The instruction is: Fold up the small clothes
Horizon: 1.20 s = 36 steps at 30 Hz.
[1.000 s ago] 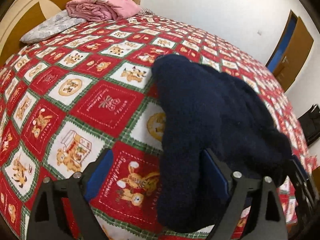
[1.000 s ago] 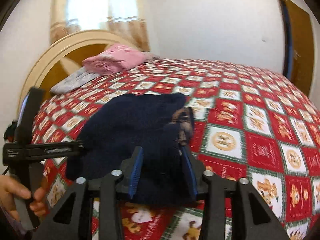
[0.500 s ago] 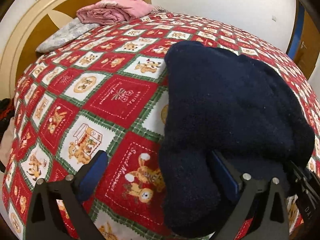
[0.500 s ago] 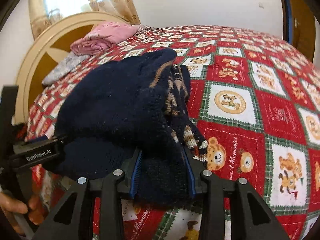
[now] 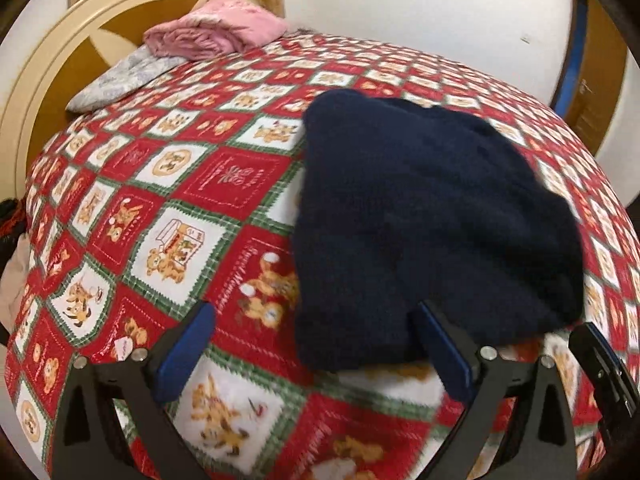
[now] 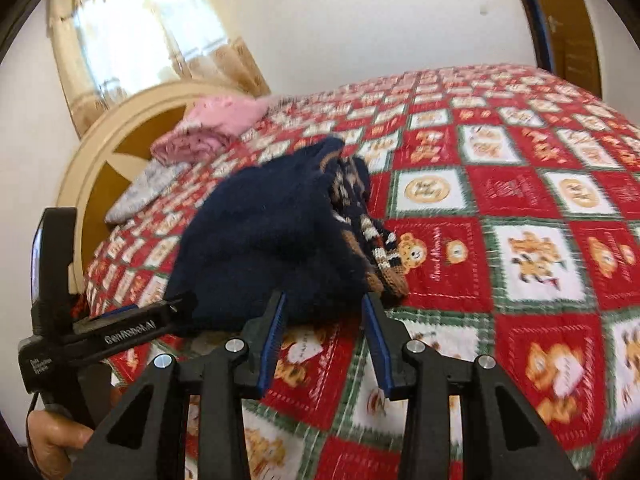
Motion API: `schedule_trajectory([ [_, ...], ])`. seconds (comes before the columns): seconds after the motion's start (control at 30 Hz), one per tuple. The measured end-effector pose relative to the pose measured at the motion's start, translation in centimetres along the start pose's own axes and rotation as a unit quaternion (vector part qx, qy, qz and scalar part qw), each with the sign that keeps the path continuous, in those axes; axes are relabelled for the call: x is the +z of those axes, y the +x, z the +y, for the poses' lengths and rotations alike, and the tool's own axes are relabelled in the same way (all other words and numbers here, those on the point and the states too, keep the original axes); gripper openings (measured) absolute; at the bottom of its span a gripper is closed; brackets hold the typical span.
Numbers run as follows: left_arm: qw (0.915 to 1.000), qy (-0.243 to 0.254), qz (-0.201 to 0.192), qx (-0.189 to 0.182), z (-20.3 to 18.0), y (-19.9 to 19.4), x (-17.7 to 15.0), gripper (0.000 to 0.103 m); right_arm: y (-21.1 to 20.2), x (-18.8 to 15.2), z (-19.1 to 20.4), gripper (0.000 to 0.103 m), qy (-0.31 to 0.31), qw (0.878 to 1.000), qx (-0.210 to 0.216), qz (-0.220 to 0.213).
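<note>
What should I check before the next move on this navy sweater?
1. Left gripper free of cloth: ok. Its jaws are wide apart, and one finger sits just beside the navy sweater.
2. Right gripper free of cloth: cannot tell. The sweater's near hem lies between its tips.
3. Sweater resting on the bedspread: ok. It lies there as one folded bundle.
4. Edges lined up: not ok. A patterned layer sticks out along the sweater's right side.
5. Pink pile out of the way: ok. It is far off by the headboard.
</note>
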<state>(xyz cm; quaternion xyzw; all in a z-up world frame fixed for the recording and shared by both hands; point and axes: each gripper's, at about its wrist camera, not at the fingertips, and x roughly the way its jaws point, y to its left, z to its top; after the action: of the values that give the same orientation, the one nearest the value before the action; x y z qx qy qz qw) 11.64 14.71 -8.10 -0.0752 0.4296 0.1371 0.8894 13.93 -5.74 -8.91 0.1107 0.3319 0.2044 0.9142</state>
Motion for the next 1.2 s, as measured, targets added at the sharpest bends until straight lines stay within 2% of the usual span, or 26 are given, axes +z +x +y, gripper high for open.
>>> schedule_trajectory([
  [0.13, 0.9994, 0.018, -0.021, -0.020, -1.1, -2.7, -1.2, 0.101, -3.9, -0.6, 1.3, 0.041, -0.021, 0.999, -0.003, -0.050],
  [0.2, 0.9989, 0.020, -0.028, -0.032, -1.2, -3.8, -1.6, 0.101, -5.3, -0.9, 1.6, 0.041, -0.021, 0.998, 0.018, -0.049],
  [0.33, 0.9964, 0.031, -0.051, -0.060, -1.6, -6.8, -2.6, 0.101, -6.1, -1.6, 0.6, 0.041, 0.039, 0.998, 0.051, 0.009],
  [0.37, 0.9959, 0.032, -0.056, -0.064, -1.6, -7.3, -2.8, 0.101, -6.6, -2.0, 0.4, 0.041, 0.052, 0.997, 0.048, 0.020],
  [0.47, 0.9928, 0.038, -0.079, -0.081, -1.2, -9.7, -3.4, 0.101, -8.4, -2.3, 0.5, 0.041, 0.069, 0.996, 0.041, 0.026],
  [0.57, 0.9904, 0.048, -0.096, -0.087, -0.7, -11.5, -4.1, 0.101, -10.7, -2.5, 1.2, 0.041, 0.121, 0.989, 0.060, 0.057],
  [0.63, 0.9884, 0.052, -0.107, -0.094, -0.3, -12.6, -4.5, 0.101, -12.4, -2.8, 2.0, 0.041, 0.148, 0.983, 0.056, 0.088],
  [0.67, 0.9877, 0.055, -0.111, -0.095, 0.1, -13.1, -4.8, 0.101, -13.3, -2.9, 2.5, 0.041, 0.167, 0.978, 0.049, 0.114],
  [0.7, 0.9875, 0.056, -0.113, -0.095, 0.3, -13.3, -4.9, 0.101, -14.2, -3.2, 2.9, 0.041, 0.194, 0.969, 0.060, 0.143],
  [0.73, 0.9872, 0.058, -0.113, -0.096, 0.6, -13.7, -5.0, 0.101, -14.7, -3.3, 3.1, 0.041, 0.213, 0.960, 0.077, 0.162],
  [0.8, 0.9867, 0.060, -0.111, -0.103, 1.0, -14.0, -5.1, 0.101, -16.3, -3.5, 4.1, 0.043, 0.255, 0.936, 0.134, 0.204],
  [0.87, 0.9867, 0.057, -0.108, -0.107, 1.3, -14.4, -4.9, 0.101, -18.2, -3.5, 6.1, 0.054, 0.273, 0.915, 0.194, 0.224],
  [0.93, 0.9860, 0.052, -0.106, -0.118, 1.5, -14.7, -4.7, 0.101, -19.5, -3.3, 7.7, 0.061, 0.268, 0.908, 0.236, 0.220],
  [0.97, 0.9854, 0.050, -0.107, -0.123, 1.4, -14.9, -4.8, 0.101, -20.3, -3.0, 8.7, 0.061, 0.248, 0.913, 0.253, 0.202],
  [1.0, 0.9847, 0.050, -0.109, -0.126, 1.4, -15.1, -4.8, 0.101, -21.0, -2.4, 9.5, 0.061, 0.208, 0.932, 0.244, 0.167],
  [1.03, 0.9843, 0.053, -0.113, -0.125, 1.3, -15.4, -4.9, 0.101, -21.6, -2.1, 9.9, 0.061, 0.181, 0.948, 0.223, 0.136],
  [1.07, 0.9842, 0.055, -0.115, -0.123, 1.3, -15.4, -5.0, 0.101, -22.2, -2.0, 10.0, 0.061, 0.154, 0.967, 0.183, 0.089],
  [1.1, 0.9840, 0.060, -0.118, -0.119, 1.1, -15.6, -5.1, 0.101, -22.6, -2.1, 9.7, 0.061, 0.138, 0.978, 0.150, 0.045],
  [1.13, 0.9840, 0.063, -0.120, -0.116, 1.0, -15.6, -5.2, 0.101, -22.8, -2.2, 9.4, 0.061, 0.131, 0.982, 0.135, 0.020],
  [1.2, 0.9847, 0.066, -0.123, -0.104, 1.0, -15.6, -5.4, 0.101, -23.7, -2.7, 9.2, 0.061, 0.082, 0.993, 0.066, -0.062],
])
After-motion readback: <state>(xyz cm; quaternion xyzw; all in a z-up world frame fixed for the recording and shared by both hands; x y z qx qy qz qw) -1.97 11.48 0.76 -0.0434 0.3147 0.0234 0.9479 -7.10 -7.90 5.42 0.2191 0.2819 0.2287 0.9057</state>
